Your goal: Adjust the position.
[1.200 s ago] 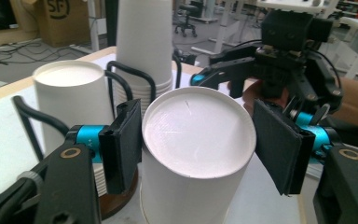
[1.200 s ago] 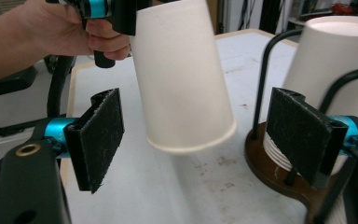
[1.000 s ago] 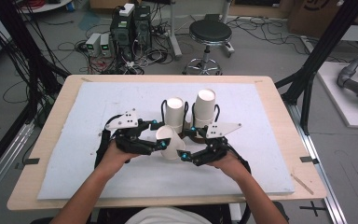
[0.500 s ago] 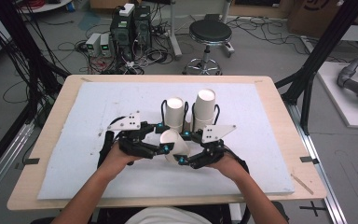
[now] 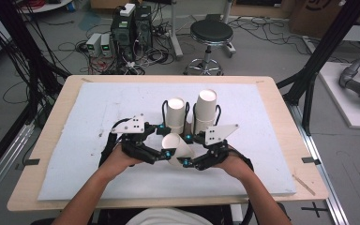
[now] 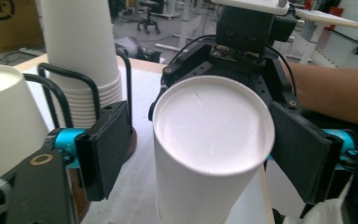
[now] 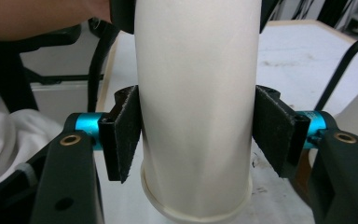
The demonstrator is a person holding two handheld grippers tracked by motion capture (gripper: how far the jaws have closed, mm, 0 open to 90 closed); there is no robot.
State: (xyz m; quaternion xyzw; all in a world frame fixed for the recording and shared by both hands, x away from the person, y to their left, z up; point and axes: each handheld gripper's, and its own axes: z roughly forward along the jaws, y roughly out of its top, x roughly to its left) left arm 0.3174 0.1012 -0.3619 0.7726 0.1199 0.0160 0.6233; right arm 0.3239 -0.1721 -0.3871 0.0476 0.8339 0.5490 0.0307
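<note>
Paper cup sits between left gripper and right gripper. Two cup stacks in wire holders stand just beyond both grippers, on the mat.

1. Left gripper jaws just opened off the white paper cup; pads now clear of its sides.
2. Right gripper jaws just closed in, pads now pressing the cup's wall.
3. Cup tipped further over, base towards the left gripper.
</note>
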